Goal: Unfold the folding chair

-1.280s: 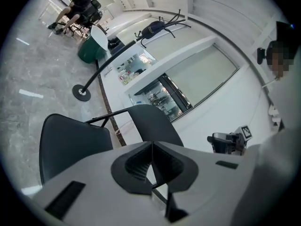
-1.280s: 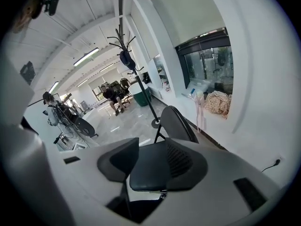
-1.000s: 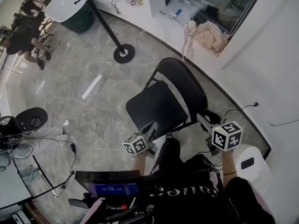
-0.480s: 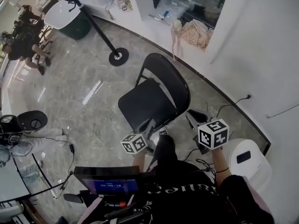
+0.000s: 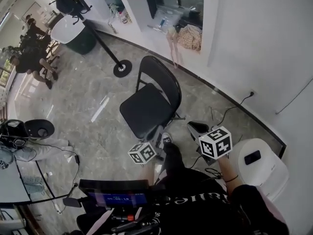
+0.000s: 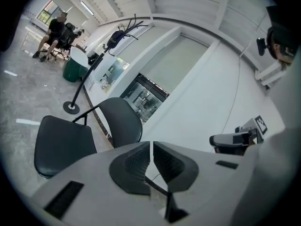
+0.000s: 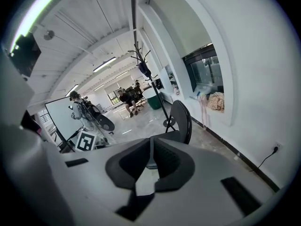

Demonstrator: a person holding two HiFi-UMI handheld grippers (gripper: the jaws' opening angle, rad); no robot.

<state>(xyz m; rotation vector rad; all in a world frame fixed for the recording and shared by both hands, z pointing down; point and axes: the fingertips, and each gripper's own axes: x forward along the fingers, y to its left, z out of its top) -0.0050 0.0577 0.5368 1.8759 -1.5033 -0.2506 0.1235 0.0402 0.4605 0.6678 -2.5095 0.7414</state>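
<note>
Office lobby (coat stand (image 5: 122,68), seated people (image 5: 32,52))

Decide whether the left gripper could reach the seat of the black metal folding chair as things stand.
Probably yes: the left gripper hangs just short of the black metal folding chair, nothing between them. Its fingers are shut and would need opening.

**Left gripper view:** the lower right part of the chair (image 6: 66,142) seat is hidden behind the left gripper (image 6: 151,147) body, left of its fingers (image 6: 138,165).

**Right gripper view:** the fingers (image 7: 171,164) of the right gripper (image 7: 151,145) cover most of the seat; only the backrest rises clear above them. The heap (image 7: 216,100) in the wall niche, right of the fingers, is too blurred to name.

**Head view:** the print on the screen (image 5: 113,198) behind the fingers is too small to read. The person (image 5: 12,148) far left is cut by the edge.
</note>
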